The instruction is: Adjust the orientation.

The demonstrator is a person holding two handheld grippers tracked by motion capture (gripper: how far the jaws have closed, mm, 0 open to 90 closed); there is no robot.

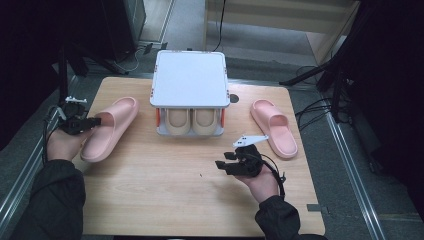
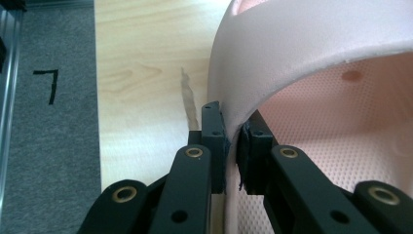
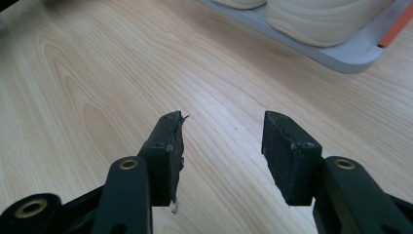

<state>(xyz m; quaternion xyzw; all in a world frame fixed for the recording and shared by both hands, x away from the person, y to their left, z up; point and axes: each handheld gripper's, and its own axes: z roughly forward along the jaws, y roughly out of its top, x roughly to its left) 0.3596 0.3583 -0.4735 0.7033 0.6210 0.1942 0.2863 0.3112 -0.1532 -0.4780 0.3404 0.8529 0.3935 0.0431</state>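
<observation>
Already the left gripper [image 2: 231, 146] pinched the pink slipper's [image 1: 107, 127] strap edge; the right gripper [image 3: 221, 151] was spread, empty. A deeper bite would have prevented slipping.

From my remote station: a light wooden table [image 1: 165, 200] stands on grey carpet [image 1: 360, 220], metal rails [image 1: 350, 165] flanking it, dark stands [image 1: 340, 75] and cables [image 1: 310, 107] crowding the dim surroundings beyond.

Matt pink foam slipper [image 2: 311, 44] with dimpled footbed lies on a smooth pale wood table [image 3: 97, 73].
</observation>
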